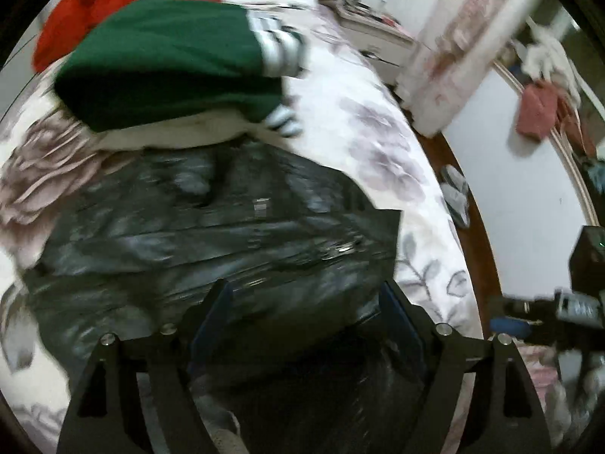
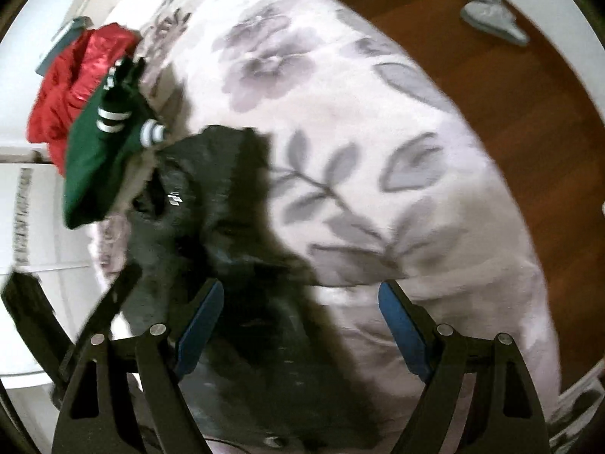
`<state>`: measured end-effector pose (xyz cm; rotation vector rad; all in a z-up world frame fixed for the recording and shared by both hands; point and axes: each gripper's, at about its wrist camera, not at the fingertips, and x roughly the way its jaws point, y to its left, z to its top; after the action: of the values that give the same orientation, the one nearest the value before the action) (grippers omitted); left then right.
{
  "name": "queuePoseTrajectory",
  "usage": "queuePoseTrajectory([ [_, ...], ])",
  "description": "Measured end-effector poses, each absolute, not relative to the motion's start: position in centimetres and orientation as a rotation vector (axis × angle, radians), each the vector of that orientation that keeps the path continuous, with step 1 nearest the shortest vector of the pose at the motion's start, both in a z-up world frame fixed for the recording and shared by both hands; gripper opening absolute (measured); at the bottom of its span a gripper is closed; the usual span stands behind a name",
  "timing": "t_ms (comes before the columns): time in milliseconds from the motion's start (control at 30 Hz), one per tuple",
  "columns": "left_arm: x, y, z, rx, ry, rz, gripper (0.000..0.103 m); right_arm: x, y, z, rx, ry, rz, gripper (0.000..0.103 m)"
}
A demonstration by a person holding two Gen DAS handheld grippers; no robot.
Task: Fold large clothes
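1. Left wrist view: nearest the camera, the left gripper [image 1: 306,302] points steeply down with its jaws apart and nothing clamped between them. A shiny black jacket [image 1: 211,234] lies under and just beyond the blue pads [image 1: 211,314].
2. The jacket spreads over a floral bedspread [image 1: 370,143]. At its far end sits a folded green garment [image 1: 166,60], with a red garment [image 1: 124,3] beyond that.
3. Right wrist view: nearest the camera, the right gripper [image 2: 302,302] also has its jaws apart and empty. The jacket's black edge [image 2: 234,227] runs past its left pad [image 2: 200,321]; bare bedspread [image 2: 378,151] fills the right.
4. Judgement: to fold well, each gripper should probably close on a single near edge or corner of the jacket, pinching fabric only, not the bedspread, then carry both sides over evenly.
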<state>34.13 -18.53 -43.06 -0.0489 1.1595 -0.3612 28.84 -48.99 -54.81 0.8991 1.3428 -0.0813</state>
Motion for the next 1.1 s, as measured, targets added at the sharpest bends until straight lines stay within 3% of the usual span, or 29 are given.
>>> queuePoseTrajectory([
  [167, 32.7, -8.6, -42.6, -0.051, 1.155, -0.093, 0.080, 33.5, -45.7, -54.6, 0.886, 1.345, 0.056, 0.086],
  [367, 33.8, 2.5, -50.6, -0.093, 1.270, 0.232, 0.080, 39.2, -39.1, -57.4, 0.740, 1.439, 0.179, 0.085],
  [400, 34.4, 3.4, -51.9, -0.126, 1.278, 0.231, 0.081, 40.0, -37.8, -58.2, 0.697, 1.465, 0.187, 0.079],
  [467, 35.7, 3.6, -53.1, -0.132, 1.274, 0.221, 0.082, 40.8, -36.0, -59.1, 0.561, 1.512, 0.150, 0.054],
  [500, 36.2, 3.2, -53.1, -0.115, 1.262, 0.211, 0.082, 41.0, -35.3, -59.3, 0.482, 1.521, 0.101, 0.020],
  [800, 39.1, 0.2, -49.6, -0.045, 1.151, 0.141, 0.082, 37.8, -37.9, -52.8, 0.517, 1.247, 0.006, 0.014],
  [1000, 42.1, 1.1, -54.7, -0.018, 1.263, 0.186, 0.082, 38.7, -39.6, -59.1, 0.517, 1.414, -0.033, 0.015],
  [1100, 42.9, 2.1, -55.9, -0.047, 1.270, 0.173, 0.093, 38.9, -41.0, -60.0, 0.615, 1.465, 0.021, 0.022],
])
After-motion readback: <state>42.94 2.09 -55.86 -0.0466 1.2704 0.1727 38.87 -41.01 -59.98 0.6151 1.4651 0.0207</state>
